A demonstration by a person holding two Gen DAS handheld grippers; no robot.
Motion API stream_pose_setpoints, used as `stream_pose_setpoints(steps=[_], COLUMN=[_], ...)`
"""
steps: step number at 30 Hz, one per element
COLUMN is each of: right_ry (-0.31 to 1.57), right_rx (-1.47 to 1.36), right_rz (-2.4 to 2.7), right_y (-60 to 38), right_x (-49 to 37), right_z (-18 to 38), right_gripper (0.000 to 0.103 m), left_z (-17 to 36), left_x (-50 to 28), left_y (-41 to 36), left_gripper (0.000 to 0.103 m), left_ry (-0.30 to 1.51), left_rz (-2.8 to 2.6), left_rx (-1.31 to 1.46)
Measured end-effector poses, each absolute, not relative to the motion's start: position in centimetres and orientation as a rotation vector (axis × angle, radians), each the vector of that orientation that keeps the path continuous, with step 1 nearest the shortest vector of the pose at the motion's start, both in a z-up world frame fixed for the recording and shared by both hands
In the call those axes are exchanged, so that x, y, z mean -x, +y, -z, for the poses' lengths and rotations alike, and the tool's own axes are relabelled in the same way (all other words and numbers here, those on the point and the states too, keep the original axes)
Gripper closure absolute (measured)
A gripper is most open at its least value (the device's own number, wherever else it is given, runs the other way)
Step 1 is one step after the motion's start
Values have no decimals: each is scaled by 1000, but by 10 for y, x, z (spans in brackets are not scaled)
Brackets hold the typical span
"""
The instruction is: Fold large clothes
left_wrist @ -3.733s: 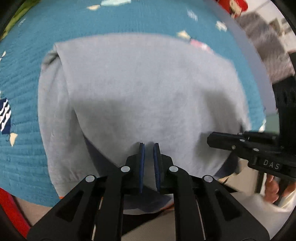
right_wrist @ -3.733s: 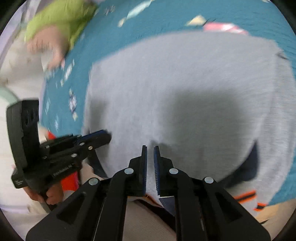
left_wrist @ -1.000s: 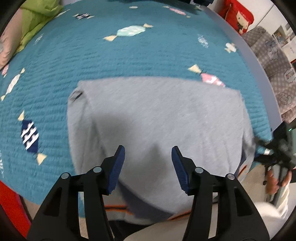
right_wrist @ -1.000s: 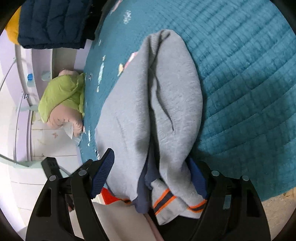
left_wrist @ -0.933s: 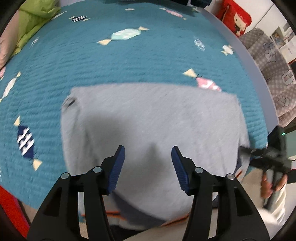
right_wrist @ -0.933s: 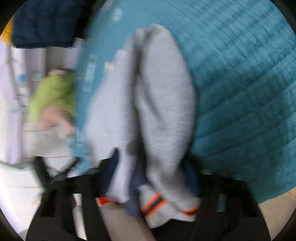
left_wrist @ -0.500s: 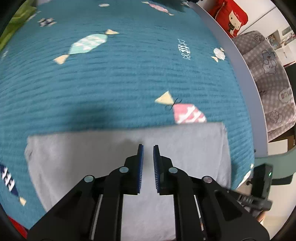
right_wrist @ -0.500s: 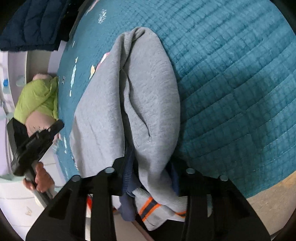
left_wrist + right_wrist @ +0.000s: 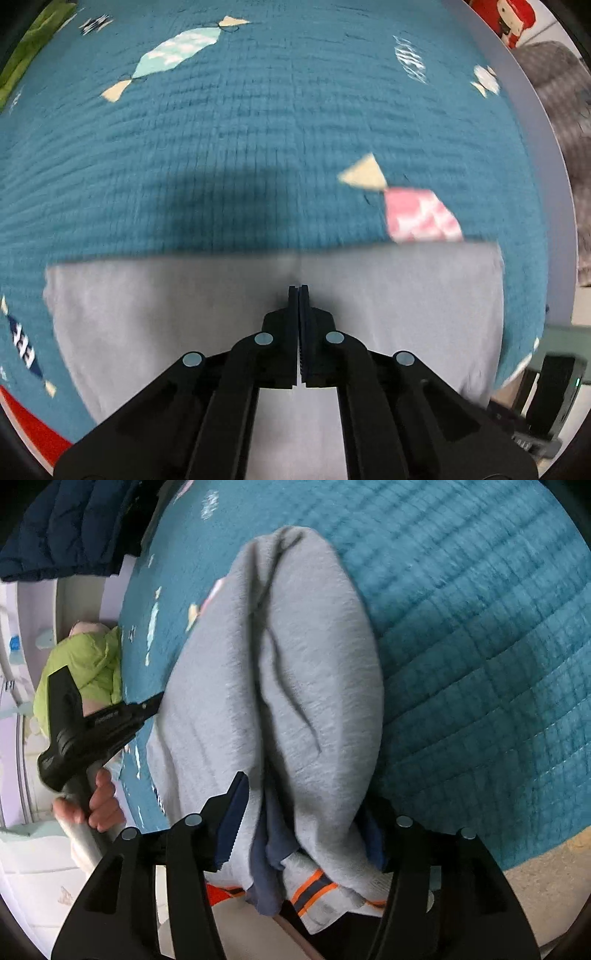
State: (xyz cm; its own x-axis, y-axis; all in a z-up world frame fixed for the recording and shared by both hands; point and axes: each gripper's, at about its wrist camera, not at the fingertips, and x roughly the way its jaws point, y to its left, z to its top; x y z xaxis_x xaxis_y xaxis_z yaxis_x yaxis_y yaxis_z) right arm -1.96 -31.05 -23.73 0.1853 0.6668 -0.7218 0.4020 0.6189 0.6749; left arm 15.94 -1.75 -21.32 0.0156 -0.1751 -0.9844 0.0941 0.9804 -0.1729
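Observation:
A folded grey sweatshirt (image 9: 184, 314) lies on the teal quilt (image 9: 258, 129). My left gripper (image 9: 298, 291) is shut with nothing between its pads, its tips over the garment's far edge. In the right wrist view the grey sweatshirt (image 9: 303, 664) is a thick folded bundle with a navy and orange cuff (image 9: 314, 886) at the near end. My right gripper (image 9: 303, 830) is open, with a jaw on each side of that near end. The left gripper (image 9: 107, 720) shows there at the left, held in a hand.
The quilt (image 9: 480, 627) carries candy patches, one pink (image 9: 417, 218) by the garment's far edge. A green bundle (image 9: 85, 672) and a dark blue jacket (image 9: 66, 524) lie at the bed's far side. The grey bed edge (image 9: 535, 129) runs at the right.
My left gripper closed and moved forward over the sweatshirt to its far edge. My right gripper stayed open around the bundle's near end.

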Motion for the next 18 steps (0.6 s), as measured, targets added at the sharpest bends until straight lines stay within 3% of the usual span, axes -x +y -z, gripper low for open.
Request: stream_pose_setpoints(steps=[4, 11, 15, 18], right_ry=[1455, 1448, 1438, 1459], right_rx=[-970, -968, -991, -974], right_rz=[-240, -270, -271, -282], right_y=[-307, -308, -305, -305], right_x=[12, 11, 10, 9], right_z=[259, 254, 257, 254], right_gripper=[47, 47, 46, 45], left_z=[250, 231, 255, 244], left_x=[-151, -112, -71, -63], left_y=[-15, -26, -34, -48], left_gripper=[100, 102, 101, 101], left_ry=[1571, 1645, 1503, 1490], left_rz=[177, 196, 124, 59], left_rx=[81, 98, -26, -102])
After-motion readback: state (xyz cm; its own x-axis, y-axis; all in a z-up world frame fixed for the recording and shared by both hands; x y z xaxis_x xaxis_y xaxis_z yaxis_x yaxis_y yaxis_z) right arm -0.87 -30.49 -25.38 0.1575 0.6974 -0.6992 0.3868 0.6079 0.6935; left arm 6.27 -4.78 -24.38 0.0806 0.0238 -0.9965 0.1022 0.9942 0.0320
